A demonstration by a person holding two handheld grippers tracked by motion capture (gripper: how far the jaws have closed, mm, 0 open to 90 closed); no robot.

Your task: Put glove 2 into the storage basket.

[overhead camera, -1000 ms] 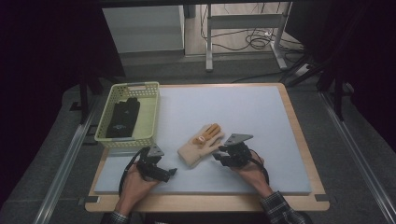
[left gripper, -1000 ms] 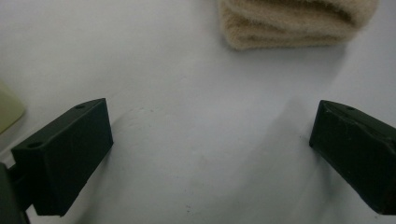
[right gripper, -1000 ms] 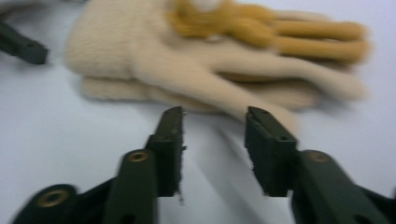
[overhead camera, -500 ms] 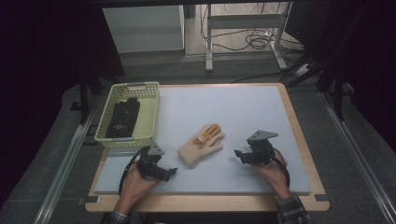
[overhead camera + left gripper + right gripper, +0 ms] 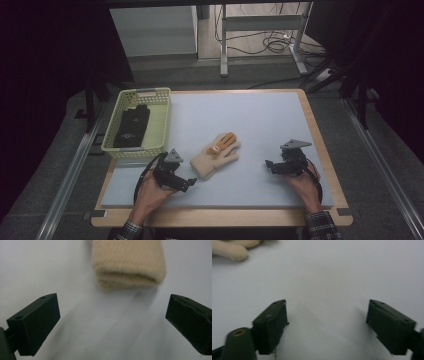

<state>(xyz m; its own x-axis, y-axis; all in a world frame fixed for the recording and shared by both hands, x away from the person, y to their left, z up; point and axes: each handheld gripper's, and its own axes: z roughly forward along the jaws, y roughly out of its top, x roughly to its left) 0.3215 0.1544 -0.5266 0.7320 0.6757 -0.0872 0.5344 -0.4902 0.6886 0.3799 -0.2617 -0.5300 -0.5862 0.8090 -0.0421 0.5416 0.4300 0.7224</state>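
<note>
Lying on one mat point(image 5: 260, 120), one beige glove point(image 5: 216, 154), one basket point(image 5: 161, 116), two grippers

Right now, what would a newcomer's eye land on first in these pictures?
First, the beige glove pair with orange fingertips, lying mid-mat on the pale blue mat. Next, the yellow-green basket at the mat's left edge, holding dark gloves. Then the two open grippers flanking the beige pair: the left gripper close to its cuff, the right gripper apart, with nothing between its jaws.
</note>
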